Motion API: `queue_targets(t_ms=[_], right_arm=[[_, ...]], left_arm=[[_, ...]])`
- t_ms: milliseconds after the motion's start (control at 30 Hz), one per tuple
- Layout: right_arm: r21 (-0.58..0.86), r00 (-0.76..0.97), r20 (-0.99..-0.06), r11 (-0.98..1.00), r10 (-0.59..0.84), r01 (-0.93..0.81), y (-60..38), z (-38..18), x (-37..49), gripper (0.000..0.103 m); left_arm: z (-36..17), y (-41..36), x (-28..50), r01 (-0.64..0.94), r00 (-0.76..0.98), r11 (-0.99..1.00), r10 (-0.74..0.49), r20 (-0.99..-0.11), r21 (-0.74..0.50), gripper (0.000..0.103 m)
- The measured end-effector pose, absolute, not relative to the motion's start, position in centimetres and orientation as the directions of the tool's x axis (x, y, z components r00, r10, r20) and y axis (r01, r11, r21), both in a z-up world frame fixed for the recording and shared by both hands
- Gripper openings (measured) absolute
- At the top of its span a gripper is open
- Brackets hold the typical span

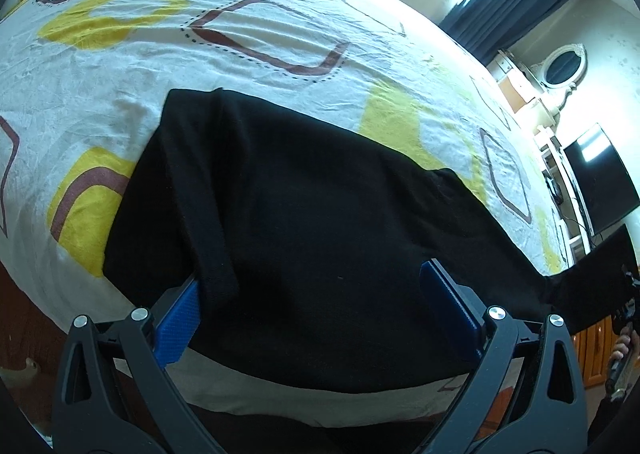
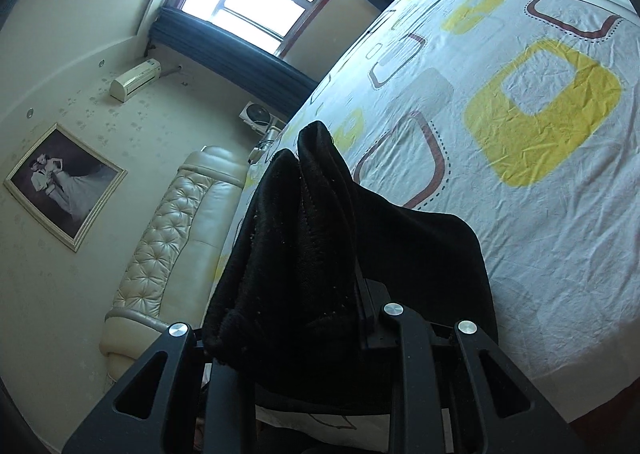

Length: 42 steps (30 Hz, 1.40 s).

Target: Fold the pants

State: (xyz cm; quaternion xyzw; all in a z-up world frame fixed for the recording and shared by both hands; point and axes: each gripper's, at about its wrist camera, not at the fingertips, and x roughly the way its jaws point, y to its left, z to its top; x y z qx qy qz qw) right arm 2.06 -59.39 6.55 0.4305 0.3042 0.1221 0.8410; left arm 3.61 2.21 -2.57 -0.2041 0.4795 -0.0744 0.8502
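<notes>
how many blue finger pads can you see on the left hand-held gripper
2. One blue pad sits at lower left, against the hem edge of the black pants; the other is at lower right, over the cloth. Their tips may be hidden.

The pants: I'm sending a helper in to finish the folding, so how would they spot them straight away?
Find the bed, covered by a white sheet printed with yellow and brown squares. The pants lie at its near edge, one end lifted in the right gripper. They are the only plain black fabric on that bright patterned sheet.
</notes>
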Motion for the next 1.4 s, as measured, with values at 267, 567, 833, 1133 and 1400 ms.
queue_targets(t_ms=[267,567,833,1133,1400], right_arm=[[0.838,0.838,-0.409,0.512,0.362,0.188,-67.1,2.0,-2.3,0.024],[0.891,0.857,-0.375,0.393,0.353,0.228,-71.7,-3.4,-5.1,0.024],[0.919,0.862,-0.328,0.344,0.388,0.194,-72.6,-5.8,-4.7,0.024],[0.91,0.859,-0.338,0.366,0.384,0.195,-72.1,-4.6,-4.9,0.024],[0.909,0.864,-0.352,0.351,0.36,0.225,-72.3,-4.8,-5.6,0.024]], left_arm=[[-0.1,-10.1,2.3,0.176,0.492,0.876,-0.474,-0.731,-0.449,0.1],[5.3,-12.9,3.2,0.139,0.664,0.99,-0.103,-0.741,-0.013,0.1],[1.3,14.9,9.7,-0.433,0.433,0.877,0.403,-0.807,0.206,0.1],[5.2,13.9,7.9,-0.396,0.618,0.881,0.047,-0.785,-0.258,0.1],[-0.4,-19.0,7.4,0.236,0.19,0.683,-0.73,-0.656,-0.691,0.1]])
